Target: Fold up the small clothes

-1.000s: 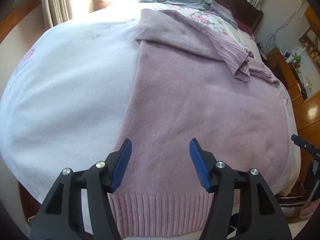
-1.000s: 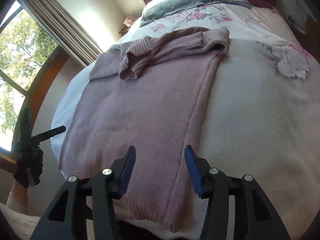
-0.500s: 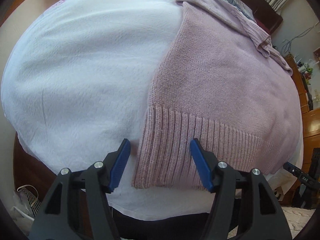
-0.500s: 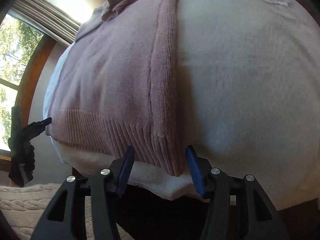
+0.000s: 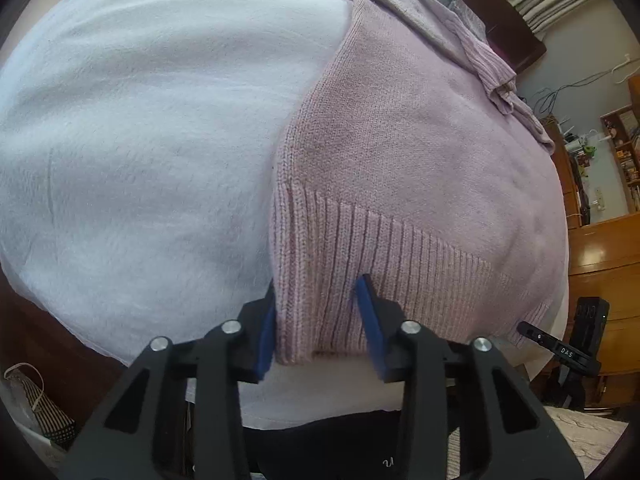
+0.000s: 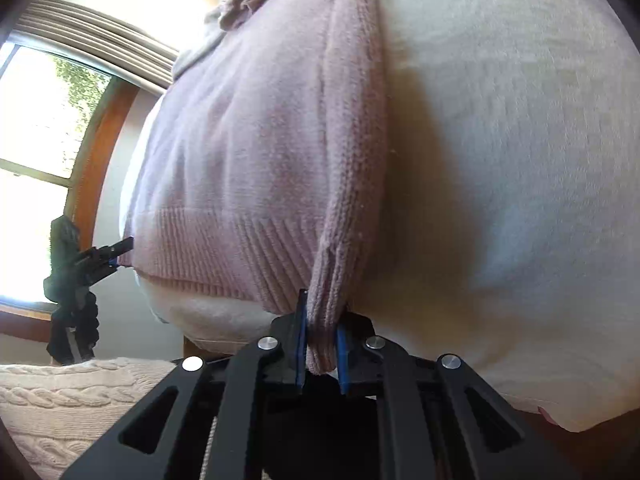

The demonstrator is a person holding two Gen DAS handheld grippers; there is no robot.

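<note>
So there's a pink knit sweater (image 5: 420,152) laid flat on a bed (image 5: 140,120) with a white fuzzy cover, ribbed hem hanging right at the near edge of the mattress, sleeves bunched up across the far end near the headboard. The left gripper (image 5: 320,324) is down at one hem corner: the blue pads sit either side of the ribbing with a good chunk of knit between them, but they're still fairly wide apart, so it's more straddling the corner than pinching it. The left-hand pad is pressed against the sweater's side edge, the other one is poking into the ribs, and the fabric between looks loose, not squeezed. The right gripper (image 6: 320,344) is at the opposite hem corner and that one's properly clamped: its pads are nearly together with a thick fold of the ribbed edge (image 6: 328,320) sandwiched in there, and the knit pulls up into a ridge running away from it along the sweater's side seam. In the right wrist view you can also spot the left gripper small and dark off at the far corner of the hem, in front of a window (image 6: 36,152) with a wooden frame. There's a cream cable-knit thing (image 6: 72,404) low down in that same view, can't tell exactly what it is.
</note>
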